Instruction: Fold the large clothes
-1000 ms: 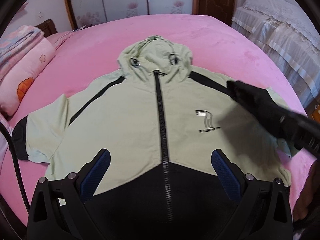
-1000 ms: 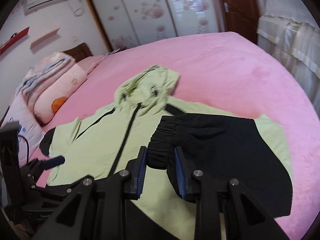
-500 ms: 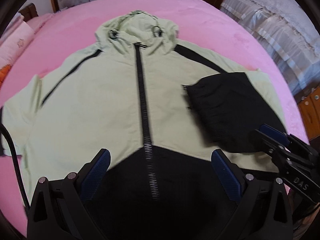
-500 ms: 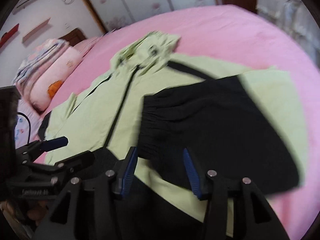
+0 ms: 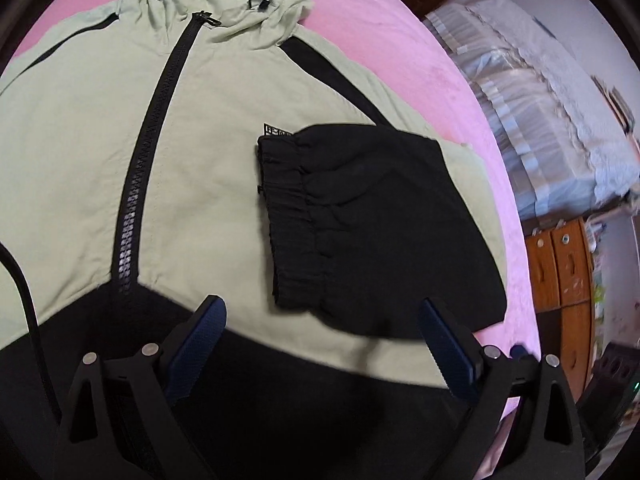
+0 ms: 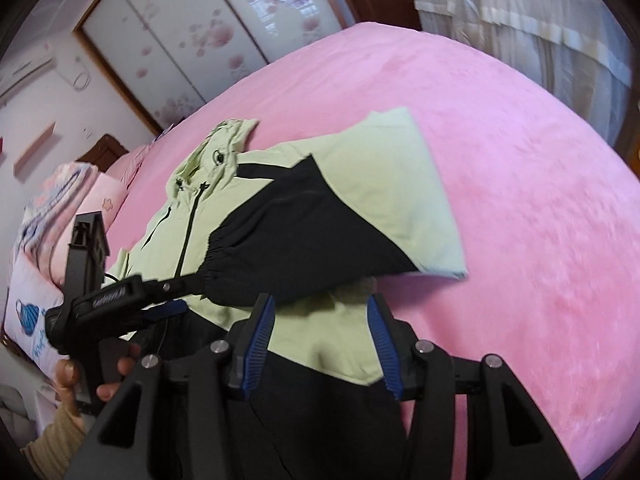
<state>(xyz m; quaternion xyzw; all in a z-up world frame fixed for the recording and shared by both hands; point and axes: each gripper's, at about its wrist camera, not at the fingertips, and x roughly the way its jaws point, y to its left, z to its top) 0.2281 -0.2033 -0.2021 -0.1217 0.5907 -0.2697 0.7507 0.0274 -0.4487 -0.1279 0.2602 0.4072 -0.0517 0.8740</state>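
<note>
A pale green hooded jacket (image 5: 80, 152) with a black zip and black hem lies face up on the pink bed (image 6: 500, 200). Its sleeve (image 5: 380, 220), black toward the gathered cuff, lies folded across the chest. My left gripper (image 5: 320, 308) hovers low over the hem just below that cuff. Its jaws are wide and closing, with fabric under them but nothing pressed by the pads. In the right wrist view the left gripper (image 6: 180, 294) shows at the left, held by a hand (image 6: 76, 380). My right gripper (image 6: 320, 300) stands open above the jacket's side, below the folded sleeve (image 6: 320, 232), holding nothing.
Pillows and folded quilts (image 6: 60, 208) are stacked at the head of the bed. A wardrobe with flowered sliding doors (image 6: 208, 28) stands behind. Cloth-covered furniture (image 5: 552, 128) and a wooden cabinet (image 5: 560, 264) stand beside the bed. A black cable (image 5: 24, 300) hangs at the left.
The right gripper let go of the black cuff and drew back; the sleeve now rests across the chest. The left gripper dropped lower and swung toward the sleeve side.
</note>
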